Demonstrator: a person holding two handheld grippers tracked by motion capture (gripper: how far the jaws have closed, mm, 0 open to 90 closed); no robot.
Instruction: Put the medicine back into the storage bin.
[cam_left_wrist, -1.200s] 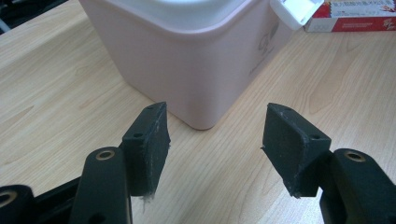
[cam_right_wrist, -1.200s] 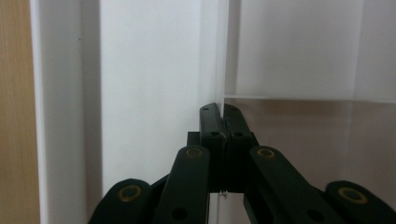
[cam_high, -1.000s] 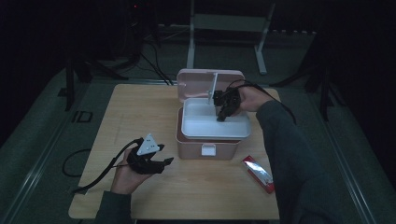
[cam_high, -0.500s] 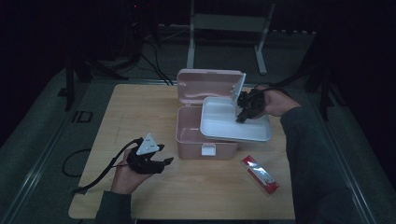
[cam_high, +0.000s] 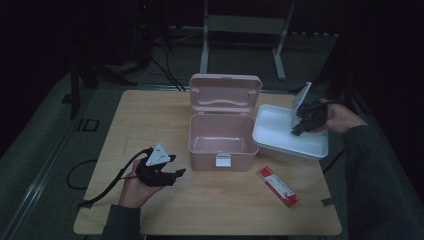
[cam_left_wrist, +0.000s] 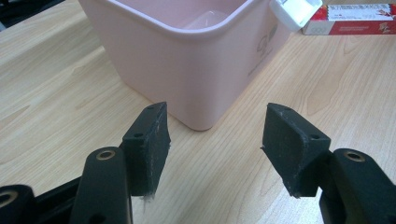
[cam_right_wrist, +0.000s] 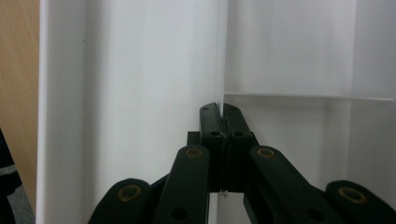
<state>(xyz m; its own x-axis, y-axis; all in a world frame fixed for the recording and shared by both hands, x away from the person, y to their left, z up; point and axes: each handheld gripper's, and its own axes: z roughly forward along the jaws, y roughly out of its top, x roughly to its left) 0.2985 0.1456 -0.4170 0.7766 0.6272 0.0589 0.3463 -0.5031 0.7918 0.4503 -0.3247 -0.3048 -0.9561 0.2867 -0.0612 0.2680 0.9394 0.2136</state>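
White tray hangs from your right gripper just to the right of the pink box, its left edge close against the box's right wall and its far end out over the table. It is a shallow insert with a thin upright divider, and nothing lies in the parts of it you can see. The pink box stands in the middle of the table with its lid tipped up behind it and its white latch hanging at the front; the part of its inside that shows is bare. A red packet lies on the wood in front of the tray, well apart from both grippers.

A second ago the tray sat inside the box with your right gripper down in it; half a second ago it was partly out, overlapping the box's right side. Now it is wholly clear of the box and further right. Your left hand has kept its place, and the box and the packet have not shifted.

Your right gripper's jaws are pressed together on the tray's thin divider, pinching it between the pads. Your left gripper rests near the box's front left corner with its jaws wide apart, holding nothing and touching nothing; the box corner stands just beyond them.
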